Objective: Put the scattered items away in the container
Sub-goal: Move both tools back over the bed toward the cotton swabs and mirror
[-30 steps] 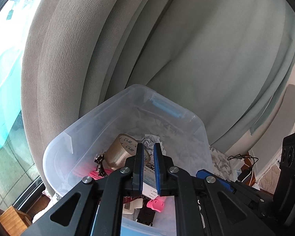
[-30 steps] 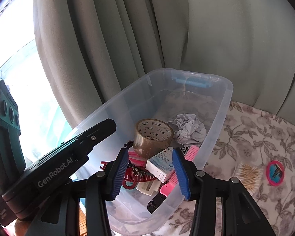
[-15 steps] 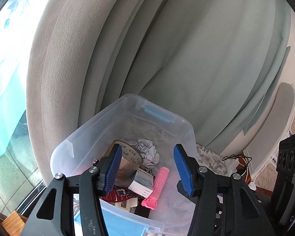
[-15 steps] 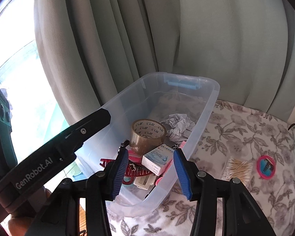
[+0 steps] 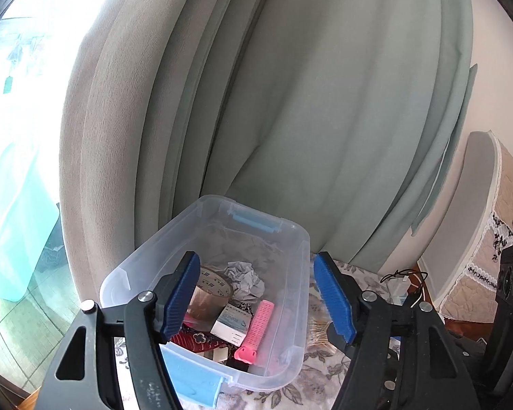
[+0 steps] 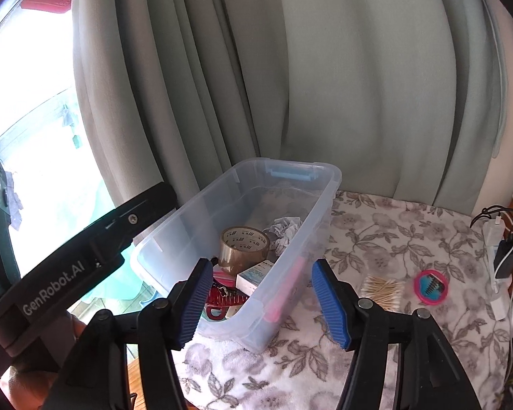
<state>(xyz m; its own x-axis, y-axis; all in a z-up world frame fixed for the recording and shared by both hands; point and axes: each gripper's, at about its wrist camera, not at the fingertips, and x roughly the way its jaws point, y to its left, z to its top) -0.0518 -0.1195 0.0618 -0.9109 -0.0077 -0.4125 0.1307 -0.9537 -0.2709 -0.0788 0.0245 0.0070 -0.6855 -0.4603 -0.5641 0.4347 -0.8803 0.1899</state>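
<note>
A clear plastic bin (image 5: pixel 301 235) (image 6: pixel 188 225) with a blue latch stands on a floral cloth. Inside it lie a brown tape roll (image 5: pixel 208 294) (image 6: pixel 244 247), crumpled paper (image 5: pixel 244 278) (image 6: pixel 285 229), a small white box (image 5: pixel 231 323) (image 6: pixel 254 273), a pink hair roller (image 5: pixel 256 328) and a red hair clip (image 5: pixel 195 336) (image 6: pixel 222 297). My left gripper (image 5: pixel 256 258) hovers over the bin's near end, its jaws opening and holding nothing. My right gripper (image 6: pixel 262 264) hangs above the bin's near right corner. Its jaws are opening too, with nothing gripped.
On the cloth (image 6: pixel 393 232) right of the bin lie a pile of cotton swabs (image 6: pixel 383 290) and a pink round case with a black comb (image 6: pixel 431 287). A charger and cables (image 6: pixel 502 256) sit at the far right. Grey curtains hang close behind the bin, with a window to the left.
The left gripper, shut a second ago, has opened wide. The right jaws have widened. Both grippers have risen and drawn back, so the bin looks smaller and lower.
</note>
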